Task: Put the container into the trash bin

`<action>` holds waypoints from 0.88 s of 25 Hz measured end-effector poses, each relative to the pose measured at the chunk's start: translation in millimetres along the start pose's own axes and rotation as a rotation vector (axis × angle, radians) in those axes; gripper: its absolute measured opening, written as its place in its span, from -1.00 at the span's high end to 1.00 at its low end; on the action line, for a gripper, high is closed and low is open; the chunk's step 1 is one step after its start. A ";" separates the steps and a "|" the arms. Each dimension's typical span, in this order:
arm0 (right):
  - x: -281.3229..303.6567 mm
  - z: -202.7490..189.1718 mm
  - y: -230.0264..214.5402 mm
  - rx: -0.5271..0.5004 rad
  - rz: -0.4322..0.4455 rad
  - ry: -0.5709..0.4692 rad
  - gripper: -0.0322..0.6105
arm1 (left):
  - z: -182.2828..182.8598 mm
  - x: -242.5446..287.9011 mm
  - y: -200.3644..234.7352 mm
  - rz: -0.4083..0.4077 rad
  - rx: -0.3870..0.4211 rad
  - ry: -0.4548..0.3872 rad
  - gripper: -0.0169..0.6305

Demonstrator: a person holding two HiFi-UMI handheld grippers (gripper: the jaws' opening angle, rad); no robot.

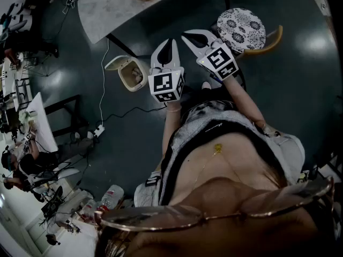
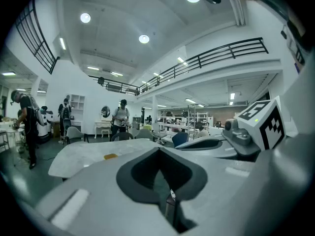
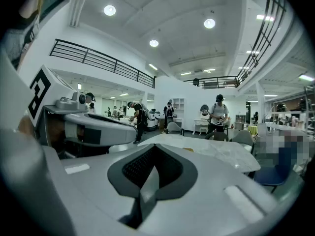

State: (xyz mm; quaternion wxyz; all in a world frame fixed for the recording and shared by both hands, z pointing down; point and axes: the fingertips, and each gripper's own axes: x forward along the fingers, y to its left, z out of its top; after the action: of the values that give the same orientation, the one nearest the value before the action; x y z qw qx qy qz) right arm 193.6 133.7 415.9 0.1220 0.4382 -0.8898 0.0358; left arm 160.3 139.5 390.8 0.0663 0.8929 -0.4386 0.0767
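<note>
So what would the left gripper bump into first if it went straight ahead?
Probably the marble table: the left gripper points at its near edge, with nothing showing between. The trash bin sits off to its left. Height is unclear, so it might pass above.

The head view is dim and underexposed. On the dark floor [image 1: 278,90], only soft glare patches are seen at about 2 o'clock. Straight lines are bowed by the wide lens and the corners are vignetted black. The glasses frame [image 1: 214,210] at 6 o'clock is blurred. Both gripper views are brightly lit from round ceiling lights [image 2: 143,39] near 12 o'clock. The left gripper [image 2: 158,154] and right gripper [image 3: 152,151] are rendered soft, and the edges are darkened.
</note>
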 end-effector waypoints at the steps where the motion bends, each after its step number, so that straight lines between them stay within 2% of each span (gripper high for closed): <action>1: 2.0 -0.7 -1.6 0.005 0.006 -0.008 0.83 | -1.8 2.6 1.6 0.003 0.003 0.006 0.95; 10: 26.7 -0.8 -17.0 0.041 0.037 -0.025 0.82 | 1.1 17.9 28.5 0.028 -0.081 -0.030 0.95; 17: 82.8 12.1 -27.9 0.047 0.032 -0.032 0.82 | 2.9 51.1 81.2 -0.017 -0.115 -0.036 0.95; 22: 129.2 25.8 -45.8 0.041 -0.002 -0.049 0.82 | 10.3 80.1 124.7 -0.047 -0.103 -0.031 0.95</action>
State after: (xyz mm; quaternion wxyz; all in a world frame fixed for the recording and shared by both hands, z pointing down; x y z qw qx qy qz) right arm 149.2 1.6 421.0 0.0914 0.4423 -0.8912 0.0430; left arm 110.5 0.0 402.7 0.1070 0.8995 -0.4219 0.0384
